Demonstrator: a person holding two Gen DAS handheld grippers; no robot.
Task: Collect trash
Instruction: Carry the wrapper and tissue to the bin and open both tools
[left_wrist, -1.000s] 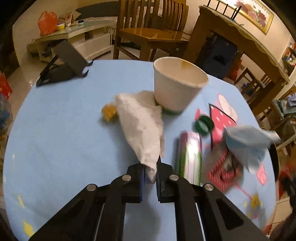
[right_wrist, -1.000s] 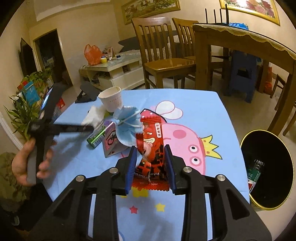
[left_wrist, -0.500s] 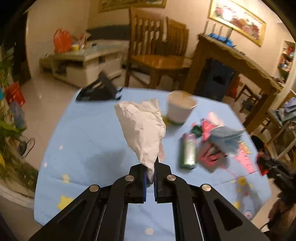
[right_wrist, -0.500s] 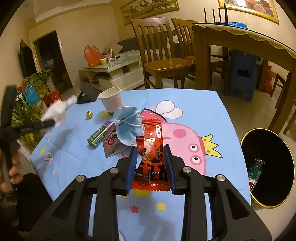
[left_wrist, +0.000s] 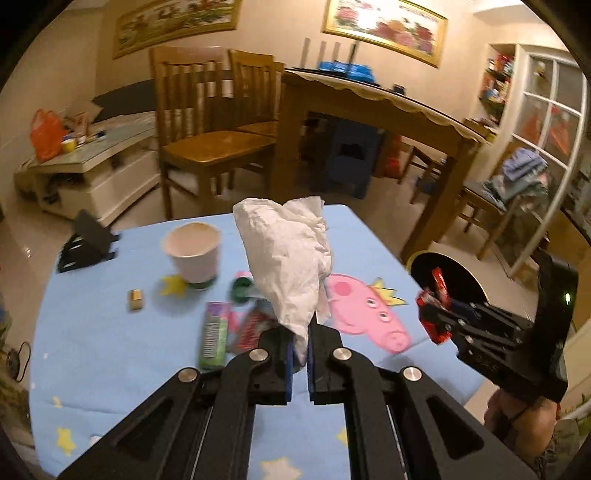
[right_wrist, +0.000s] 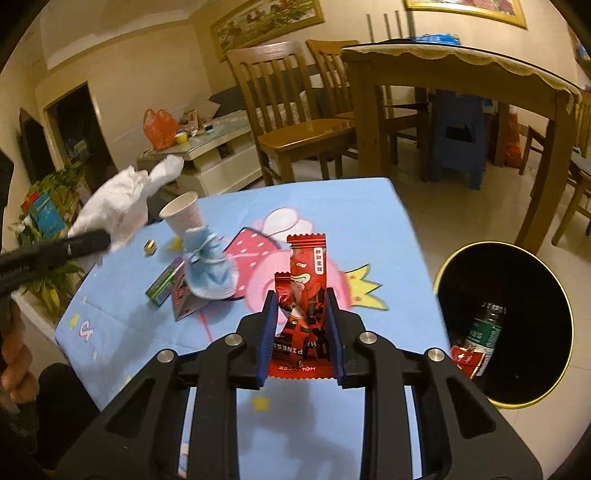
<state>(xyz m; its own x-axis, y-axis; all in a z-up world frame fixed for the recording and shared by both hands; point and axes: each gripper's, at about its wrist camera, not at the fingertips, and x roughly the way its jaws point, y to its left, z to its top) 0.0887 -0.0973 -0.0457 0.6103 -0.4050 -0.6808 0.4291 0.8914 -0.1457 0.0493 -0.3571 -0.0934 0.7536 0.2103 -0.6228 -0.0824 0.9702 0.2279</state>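
Both hands carry trash to the round black bin with a gold rim (right_wrist: 447, 275), right of the bench (right_wrist: 369, 206). Keep each grip tight until over it. The left gripper (left_wrist: 300, 341) jaws pinch a crumpled white paper tissue (left_wrist: 288, 254). The right gripper (right_wrist: 301, 317) jaws are closing on a shiny red snack wrapper (right_wrist: 306, 280), probably empty.

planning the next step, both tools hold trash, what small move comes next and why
Probably carry the right tool, closing on the red snack wrapper, sideways over the round black bin beside the blue table. The left tool with the white crumpled tissue is farther off.
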